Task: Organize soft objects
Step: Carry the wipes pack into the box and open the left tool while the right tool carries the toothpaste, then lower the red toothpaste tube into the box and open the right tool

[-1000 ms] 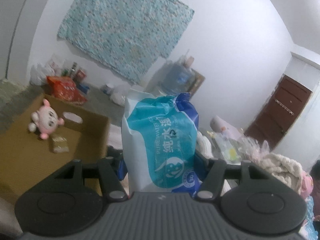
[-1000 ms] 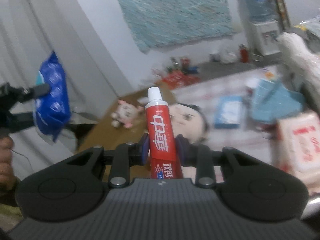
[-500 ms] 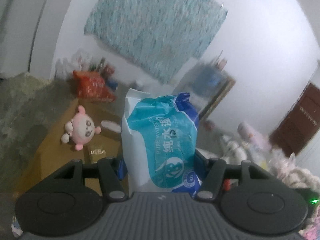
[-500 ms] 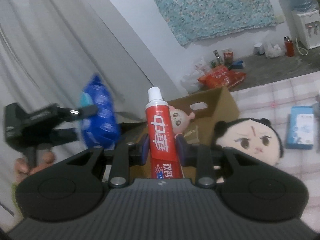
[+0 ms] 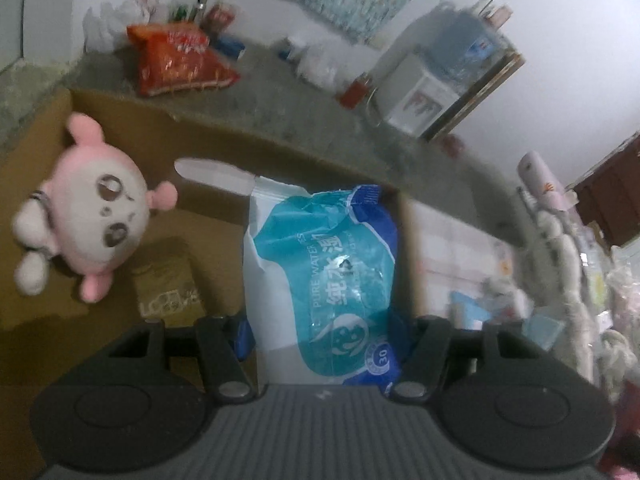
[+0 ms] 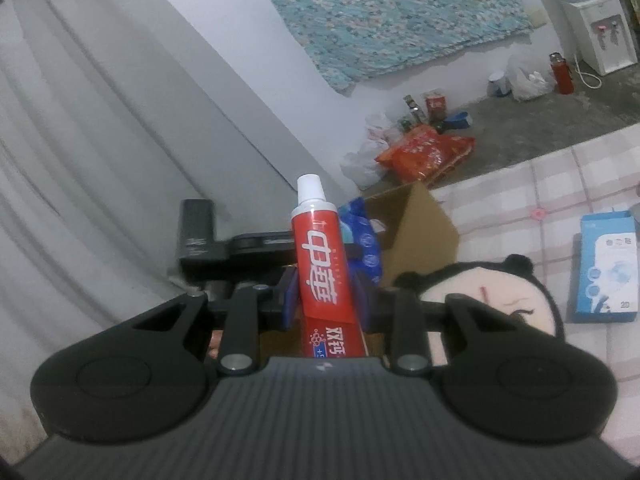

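Note:
My left gripper (image 5: 326,332) is shut on a blue and white pack of wet wipes (image 5: 324,276) and holds it over the open cardboard box (image 5: 120,116). A pink plush toy (image 5: 88,208) and a small tan packet (image 5: 168,280) lie inside the box. My right gripper (image 6: 326,300) is shut on a red toothpaste tube (image 6: 320,252), upright, white cap up. In the right wrist view the left gripper (image 6: 240,244) with the wipes (image 6: 362,236) is just behind the tube, at the box (image 6: 420,232).
A black-haired plush head (image 6: 500,296) lies on the checked cloth right of the box. A blue and white carton (image 6: 608,268) lies further right. A red snack bag (image 5: 180,60), bottles and a water dispenser (image 5: 420,96) stand on the floor by the wall.
My left gripper has tilted down and moved over the box with the wipes. My right gripper has come closer to the box with the toothpaste.

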